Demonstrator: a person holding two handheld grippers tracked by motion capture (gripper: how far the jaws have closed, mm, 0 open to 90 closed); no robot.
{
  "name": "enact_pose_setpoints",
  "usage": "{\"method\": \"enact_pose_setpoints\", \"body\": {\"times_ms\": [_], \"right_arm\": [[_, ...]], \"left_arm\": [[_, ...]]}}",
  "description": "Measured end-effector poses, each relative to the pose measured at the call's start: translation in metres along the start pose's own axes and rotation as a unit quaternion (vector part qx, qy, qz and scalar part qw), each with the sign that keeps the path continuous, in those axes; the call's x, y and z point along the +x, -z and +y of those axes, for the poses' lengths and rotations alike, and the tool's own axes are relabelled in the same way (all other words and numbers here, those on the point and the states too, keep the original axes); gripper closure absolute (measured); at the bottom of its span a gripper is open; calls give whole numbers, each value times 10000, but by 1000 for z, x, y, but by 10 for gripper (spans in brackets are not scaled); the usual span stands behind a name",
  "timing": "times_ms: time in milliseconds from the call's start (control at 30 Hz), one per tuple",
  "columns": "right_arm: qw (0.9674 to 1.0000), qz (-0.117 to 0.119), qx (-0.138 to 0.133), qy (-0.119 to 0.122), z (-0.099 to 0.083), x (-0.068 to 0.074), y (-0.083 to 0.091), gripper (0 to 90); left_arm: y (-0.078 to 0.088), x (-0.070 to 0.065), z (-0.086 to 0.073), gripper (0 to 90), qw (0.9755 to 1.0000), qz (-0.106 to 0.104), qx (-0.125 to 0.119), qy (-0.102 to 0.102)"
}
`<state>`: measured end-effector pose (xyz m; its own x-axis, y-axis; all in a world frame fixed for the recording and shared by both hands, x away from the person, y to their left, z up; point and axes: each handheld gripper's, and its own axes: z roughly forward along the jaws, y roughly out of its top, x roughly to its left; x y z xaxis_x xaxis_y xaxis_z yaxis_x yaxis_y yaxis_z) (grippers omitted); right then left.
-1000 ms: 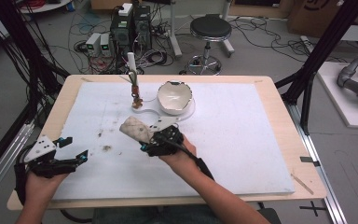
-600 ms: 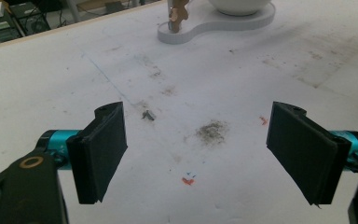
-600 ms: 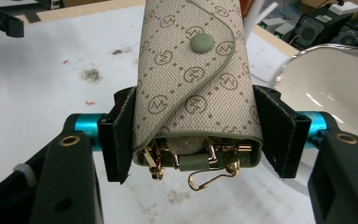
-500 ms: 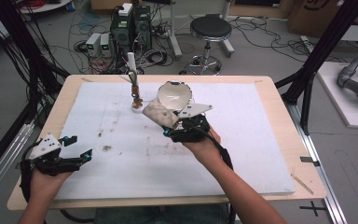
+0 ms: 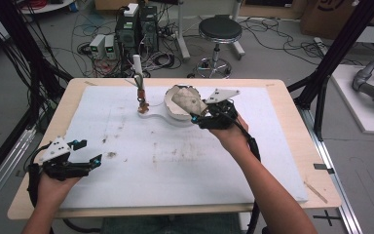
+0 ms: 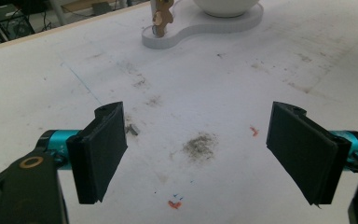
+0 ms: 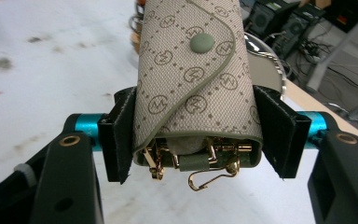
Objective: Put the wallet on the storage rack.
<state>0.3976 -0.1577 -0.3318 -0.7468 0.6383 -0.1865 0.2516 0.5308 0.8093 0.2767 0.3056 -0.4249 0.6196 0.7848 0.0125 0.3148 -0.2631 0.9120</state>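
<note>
Right gripper (image 7: 198,135) clamped on a beige monogram key pouch (image 7: 193,79), one jaw pressing each side. Right gripper view gave detail the high view lacked: a green snap button (image 7: 202,43) on the flap, gold hooks (image 7: 205,179) hanging from the pouch's near end between the jaws. Bowl rim visible just beyond the pouch.

High view placed the right gripper (image 5: 214,114) at the near rim of the white bowl (image 5: 175,100), the pouch (image 5: 187,101) reaching over the bowl's opening. Bowl sat on a white base (image 5: 158,117); a small brown figure (image 5: 142,102) stood on that base, left of the gripper.

Left gripper (image 6: 196,154) held with jaws wide apart, nothing between them, over stained white table cover (image 6: 205,93). Its view showed dark smudges and red flecks ahead of the jaws, the base and figure farther off. In the high view, left gripper (image 5: 80,158) near the table's front left.

Since half a second ago: right gripper had carried the pouch farther toward the bowl; left gripper barely shifted.
</note>
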Motion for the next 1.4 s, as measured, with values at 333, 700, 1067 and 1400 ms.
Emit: {"method": "enact_pose_setpoints", "body": {"times_ms": [333, 700, 1067, 1400], "right_arm": [[9988, -66, 407, 249, 15, -14, -23, 365], [9935, -43, 1062, 399, 26, -19, -52, 365], [9861, -156, 1563, 536, 36, -17, -79, 365], [9808, -375, 1835, 551, 45, -18, -97, 360]], "left_arm": [[2, 0, -1, 199, 10000, 26, 9, -2], [4, 1, -2, 199, 10000, 39, 11, -4], [4, 0, -2, 199, 10000, 49, -3, 11], [4, 1, -2, 199, 10000, 37, 21, -8]]}}
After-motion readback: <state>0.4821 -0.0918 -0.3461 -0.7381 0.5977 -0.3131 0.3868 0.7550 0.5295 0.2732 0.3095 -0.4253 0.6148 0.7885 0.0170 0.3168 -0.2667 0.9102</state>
